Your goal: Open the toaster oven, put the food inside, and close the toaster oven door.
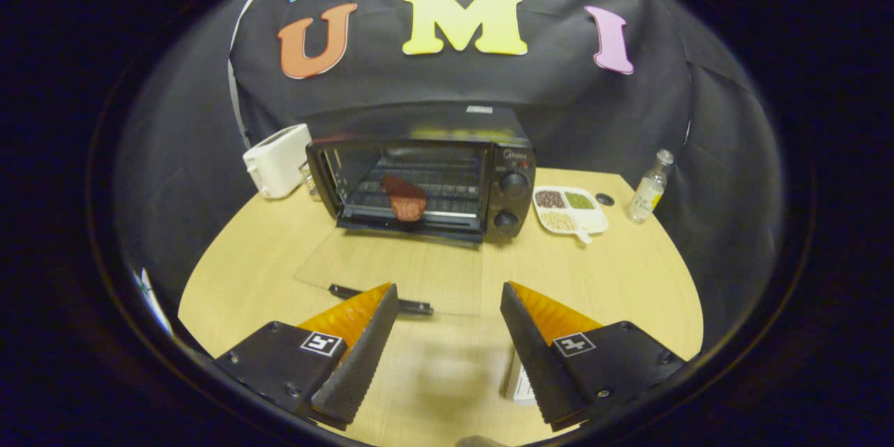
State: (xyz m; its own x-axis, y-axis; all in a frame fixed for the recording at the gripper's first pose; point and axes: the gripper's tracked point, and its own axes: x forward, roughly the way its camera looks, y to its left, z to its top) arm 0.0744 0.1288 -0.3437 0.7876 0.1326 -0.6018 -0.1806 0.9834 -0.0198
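- Now the gripper [449, 335] has its fingers wide apart and holds nothing.
- Ahead of it, the oven [422, 174] sits on the round table [628, 279] with its glass door [391, 272] lying flat, open.
- Inside, the meat [404, 198] rests on the rack at the front.
- Glass can break, and it looks smooth and slippery, so I would go gently.
- Best place to hold is the black handle [380, 298], just ahead of the left finger.
- I think closing is the only job left.

Light wooden table [628, 307] carries black toaster oven [426, 178], white toaster [278, 159], sectioned white dish [569, 209], small bottle [649, 188], dark cap [605, 200].
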